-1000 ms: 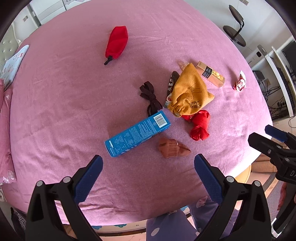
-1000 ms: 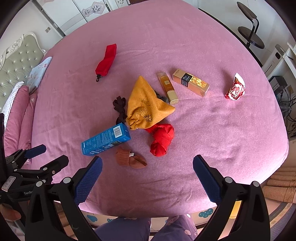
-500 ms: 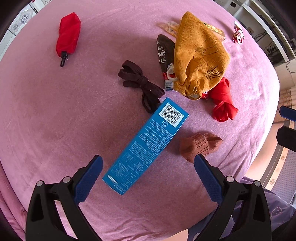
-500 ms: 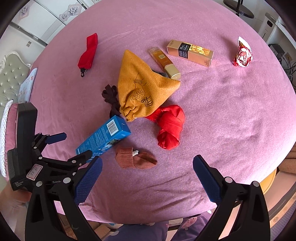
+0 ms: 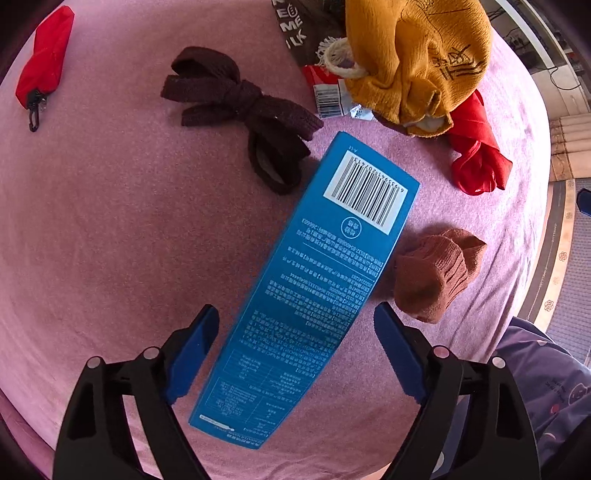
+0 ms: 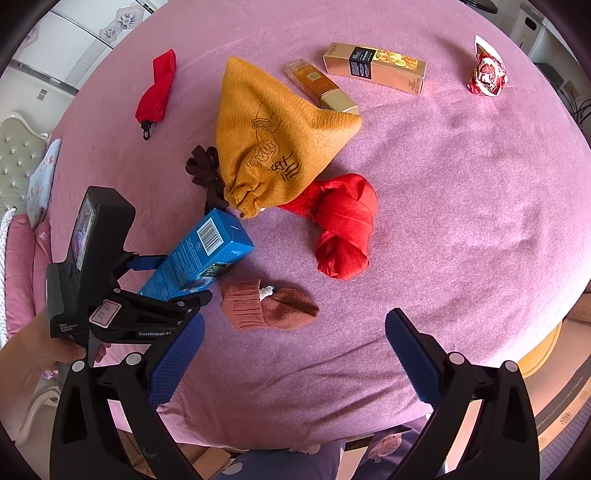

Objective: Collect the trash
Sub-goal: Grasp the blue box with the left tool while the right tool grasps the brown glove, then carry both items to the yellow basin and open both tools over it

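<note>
While the left gripper straddles the near half of the blue box, its jaws stand wide, one pad either side of the carton with a gap at each, gripping nothing; from the right wrist view the same gripper sits at centre left of the frame with the box between its fingers. Box: long carton, barcode end pointing up the frame, lying on the pink sheet. Brown sock: just right of the box, centre right. Dark strap: knotted, above the box, near its barcode end. Yellow pouch: upper right, over a dark wrapper. Red cloth: right of the pouch mouth. Red bag: upper left, well apart. Right gripper: lower frame, jaws wide apart and empty, hovering near the sock. Gold box, gold tube and snack packet: upper right.
</note>
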Demonstrator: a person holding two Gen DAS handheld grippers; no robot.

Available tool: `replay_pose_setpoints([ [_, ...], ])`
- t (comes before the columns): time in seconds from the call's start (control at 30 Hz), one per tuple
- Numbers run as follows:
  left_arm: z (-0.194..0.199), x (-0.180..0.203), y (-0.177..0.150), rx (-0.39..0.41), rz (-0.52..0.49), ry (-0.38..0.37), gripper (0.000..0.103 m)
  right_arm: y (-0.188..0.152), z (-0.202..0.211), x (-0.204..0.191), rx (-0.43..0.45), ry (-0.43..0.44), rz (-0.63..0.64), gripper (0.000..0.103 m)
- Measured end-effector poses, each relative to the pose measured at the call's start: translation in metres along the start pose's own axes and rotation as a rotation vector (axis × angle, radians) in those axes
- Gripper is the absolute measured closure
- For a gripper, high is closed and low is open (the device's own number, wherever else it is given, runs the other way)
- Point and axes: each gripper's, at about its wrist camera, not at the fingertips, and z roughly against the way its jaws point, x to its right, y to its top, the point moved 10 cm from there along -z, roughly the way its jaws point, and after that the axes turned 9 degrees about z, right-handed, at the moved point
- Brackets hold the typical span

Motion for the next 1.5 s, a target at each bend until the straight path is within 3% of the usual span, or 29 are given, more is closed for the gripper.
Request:
replay_pose_setpoints([
  [0.1, -0.008, -0.002, -0.005, -0.029, -0.013, 0.001, 0.031, -0.001, -0.007, -0.003, -0.006, 0.004, 0.01, 0.009],
  [0.17, -0.011, -0.005, -0.007, -0.035, -0.01, 0.01, 0.045, -0.002, -0.014, -0.007, -0.013, 0.015, 0.02, 0.009],
  [0.33, -0.004, -0.023, -0.018, -0.01, 0.072, -0.046, 0.047, -0.007, -0.038, -0.023, -0.035, 0.039, 0.076, 0.009],
  [0.6, 0.016, -0.055, -0.059, 0.044, 0.193, -0.075, 0.047, -0.009, -0.083, -0.041, -0.081, 0.044, 0.148, 0.009],
  [0.7, 0.024, -0.062, -0.073, 0.055, 0.239, -0.099, 0.047, -0.008, -0.101, -0.047, -0.115, 0.027, 0.178, 0.016],
  [0.83, 0.035, -0.059, -0.097, 0.058, 0.289, -0.126, 0.052, -0.01, -0.121, -0.044, -0.176, -0.009, 0.175, 0.041],
  [0.87, 0.037, -0.061, -0.101, 0.061, 0.297, -0.125, 0.053, -0.01, -0.121, -0.043, -0.173, 0.002, 0.156, 0.043],
  [0.93, 0.039, -0.06, -0.11, 0.065, 0.314, -0.118, 0.054, -0.009, -0.117, -0.044, -0.167, 0.033, 0.131, 0.058],
  [1.03, 0.047, -0.058, -0.121, 0.086, 0.34, -0.122, 0.056, -0.007, -0.105, -0.045, -0.16, 0.071, 0.114, 0.067],
  [1.23, 0.079, -0.05, -0.137, 0.139, 0.386, -0.12, 0.057, 0.0, -0.064, -0.045, -0.094, 0.154, 0.088, 0.069],
  [1.5, 0.128, -0.018, -0.121, 0.23, 0.341, -0.079, 0.057, 0.007, -0.005, -0.029, 0.022, 0.205, 0.103, 0.069],
])
